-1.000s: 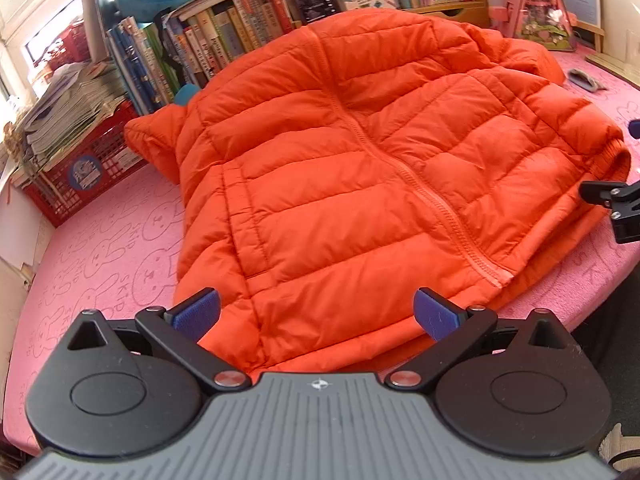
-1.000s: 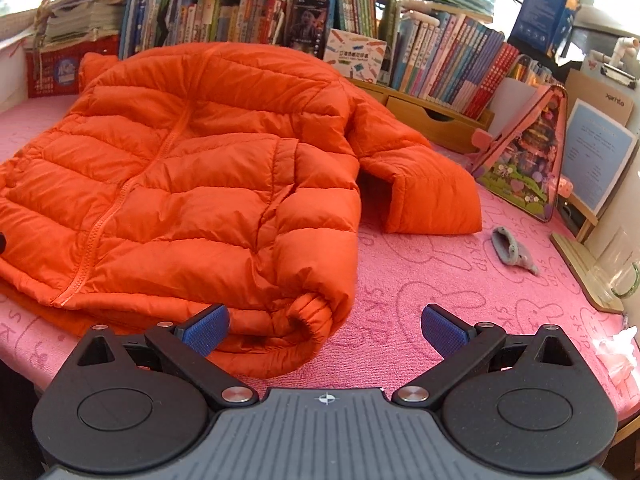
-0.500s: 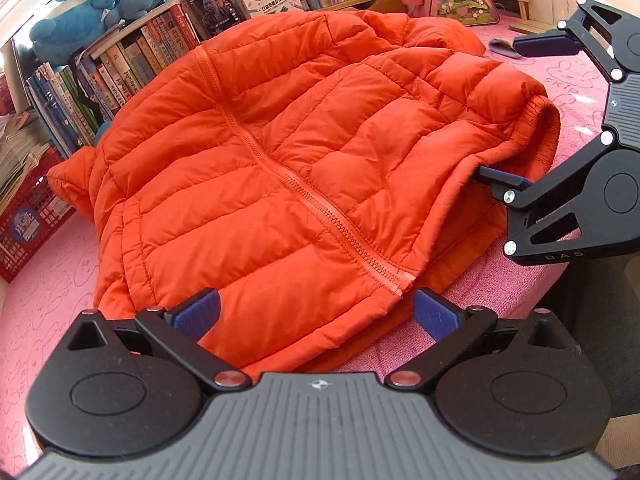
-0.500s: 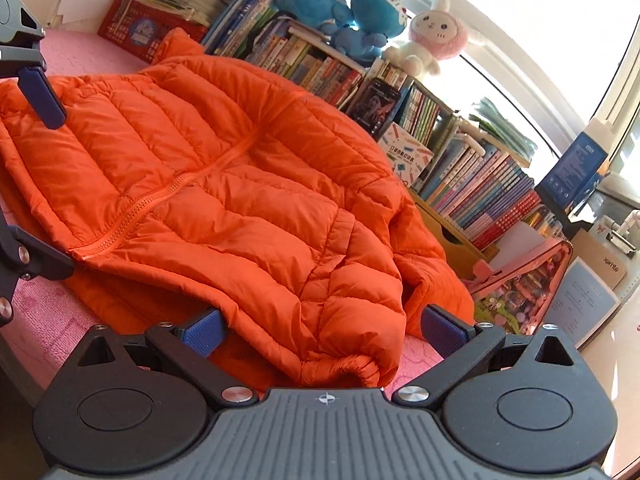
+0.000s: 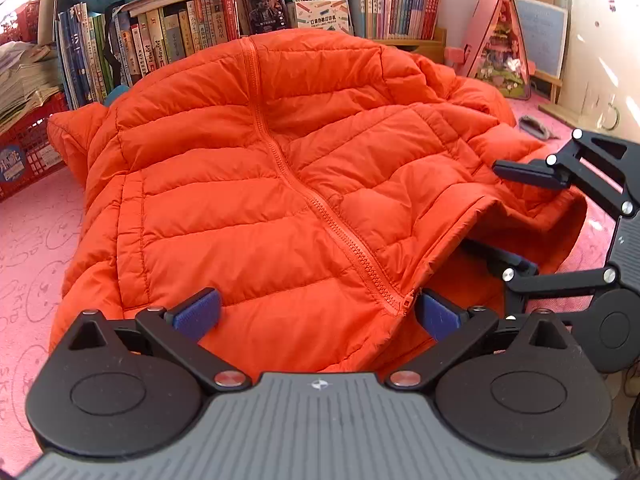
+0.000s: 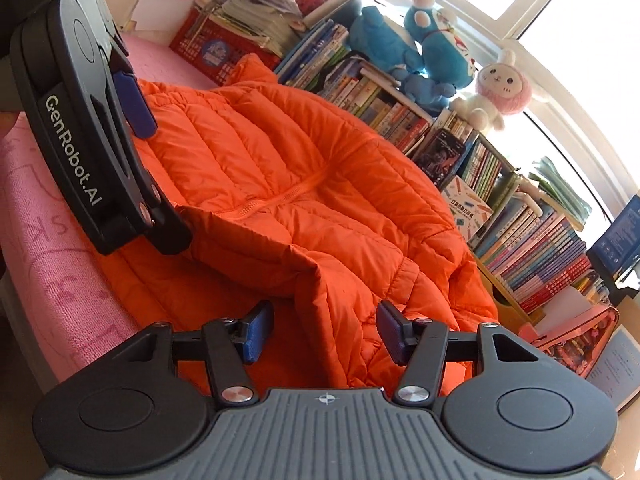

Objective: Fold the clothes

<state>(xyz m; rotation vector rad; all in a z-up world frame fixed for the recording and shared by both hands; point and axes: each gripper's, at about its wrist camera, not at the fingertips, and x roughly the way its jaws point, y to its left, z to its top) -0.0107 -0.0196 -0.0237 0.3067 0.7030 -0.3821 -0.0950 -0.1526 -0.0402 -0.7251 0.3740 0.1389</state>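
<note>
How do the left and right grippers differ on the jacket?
Left gripper: jaws wide, straddling the jacket hem at the zipper end. Right gripper: jaws narrower, just been closing, one finger above and one under the front panel's edge. Shared: neither has clamped the fabric yet.

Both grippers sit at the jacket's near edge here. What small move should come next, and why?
Probably finish closing the right gripper on the jacket hem. Its jaws have just been narrowing, with a raised fold of the hem standing between them, but the pads do not look pressed on the cloth yet. The left gripper straddles the zipper's bottom end with jaws wide, so its grip would follow.
</note>
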